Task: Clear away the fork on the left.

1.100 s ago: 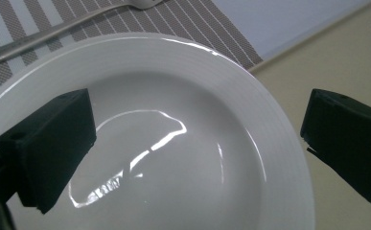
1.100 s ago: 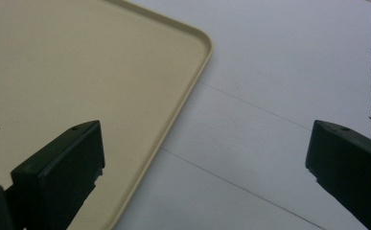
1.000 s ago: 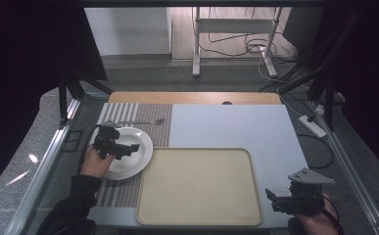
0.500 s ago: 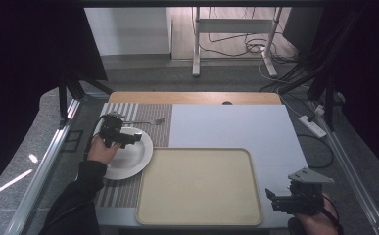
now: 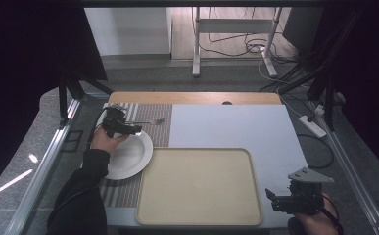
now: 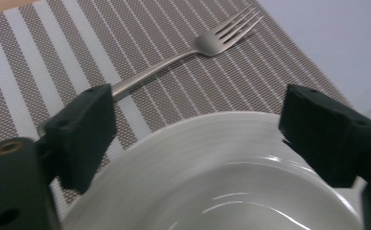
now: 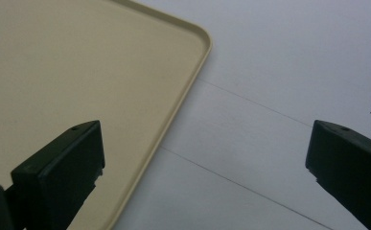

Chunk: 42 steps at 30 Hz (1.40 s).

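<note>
My left gripper (image 5: pixel 128 129) sits over the far rim of the white plate (image 5: pixel 135 159), at about 10 o'clock on the table as the high view lays it out. Looking along it in the left gripper view, its jaws (image 6: pixel 192 129) stand wide apart and have just been closing a little, with the plate's far rim and a strip of the striped placemat (image 6: pixel 77 52) in the gap; no pad presses on anything. The fork (image 6: pixel 188 50) lies flat on that placemat just beyond the plate, handle running under my left pad's edge at about 9 o'clock in that view and tines pointing to 1 o'clock. Whether the pad touches the handle I cannot tell. In the high view the fork (image 5: pixel 148 122) rests just past the gripper's tip, toward 12 o'clock from the plate.

My right gripper (image 5: pixel 280 200) hangs at about 5 o'clock on the table, just off the near right corner of the beige tray (image 5: pixel 197 191). Its jaws (image 7: pixel 207 158) are spread wide with nothing between them; below them I see the tray's rounded corner (image 7: pixel 192 52) and the pale blue table mat (image 7: pixel 279 72).
</note>
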Tool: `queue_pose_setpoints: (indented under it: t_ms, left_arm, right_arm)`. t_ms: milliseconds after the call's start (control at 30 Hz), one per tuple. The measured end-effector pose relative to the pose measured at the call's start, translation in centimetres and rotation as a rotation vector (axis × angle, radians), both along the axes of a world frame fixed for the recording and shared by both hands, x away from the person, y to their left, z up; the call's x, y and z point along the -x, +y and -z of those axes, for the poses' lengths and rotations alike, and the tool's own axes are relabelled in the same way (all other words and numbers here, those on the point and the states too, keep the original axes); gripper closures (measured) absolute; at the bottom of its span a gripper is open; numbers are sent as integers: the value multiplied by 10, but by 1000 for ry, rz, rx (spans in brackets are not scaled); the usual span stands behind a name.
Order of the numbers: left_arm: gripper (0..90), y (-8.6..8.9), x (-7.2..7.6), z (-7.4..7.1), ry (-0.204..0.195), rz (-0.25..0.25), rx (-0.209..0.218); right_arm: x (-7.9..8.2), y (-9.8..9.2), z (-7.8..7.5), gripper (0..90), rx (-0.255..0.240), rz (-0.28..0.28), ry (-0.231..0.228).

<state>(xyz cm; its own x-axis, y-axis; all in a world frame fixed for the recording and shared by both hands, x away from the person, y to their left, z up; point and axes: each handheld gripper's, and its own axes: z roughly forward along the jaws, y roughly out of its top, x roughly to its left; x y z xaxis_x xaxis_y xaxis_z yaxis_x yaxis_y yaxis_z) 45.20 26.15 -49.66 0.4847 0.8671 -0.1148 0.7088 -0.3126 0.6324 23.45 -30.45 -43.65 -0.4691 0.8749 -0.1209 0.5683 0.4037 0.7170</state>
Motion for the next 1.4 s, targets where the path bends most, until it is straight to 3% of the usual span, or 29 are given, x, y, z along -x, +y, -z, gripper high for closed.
queue_pose_setpoints:
  t_ms: [100,200,233,400,500,533,767,967,1067,1233,1267,1300,1400]
  left_arm:
    - [277,0,-9,3,30,-15,-58]
    - [406,4,-16,4,63,-31,-52]
    - [439,6,-18,4,69,-33,-30]
    - [723,14,-27,6,101,-59,1]
    - [885,15,-30,6,109,-60,-11]
    - [886,16,-35,7,116,-67,-39]
    - [886,19,-50,13,129,-85,-58]
    - [885,21,-68,16,157,-140,-86]
    - [885,20,-75,19,180,-152,-133]
    - [885,17,-81,23,219,-150,-186]
    - [886,15,-80,22,230,-132,-205]
    - [887,15,-80,22,230,-132,-205]
    - [886,15,-74,19,276,-67,-204]
  right_arm:
    - [0,0,0,3,-2,0,2]
    - [0,0,0,3,-4,1,1]
    - [0,0,0,3,-2,-2,2]
    - [0,0,0,3,-2,-2,3]
    - [-1,0,0,3,-5,1,4]
    - [-1,0,0,3,-5,1,4]
    - [-1,0,0,3,-5,-1,8]
    - [-1,0,0,3,-6,-1,8]
    - [-1,0,0,3,-5,-3,9]
    - [-1,0,1,3,-5,-2,11]
    - [-1,0,0,3,-4,-3,10]
    - [-1,0,0,3,-2,-5,8]
    - [-1,0,0,3,0,-5,6]
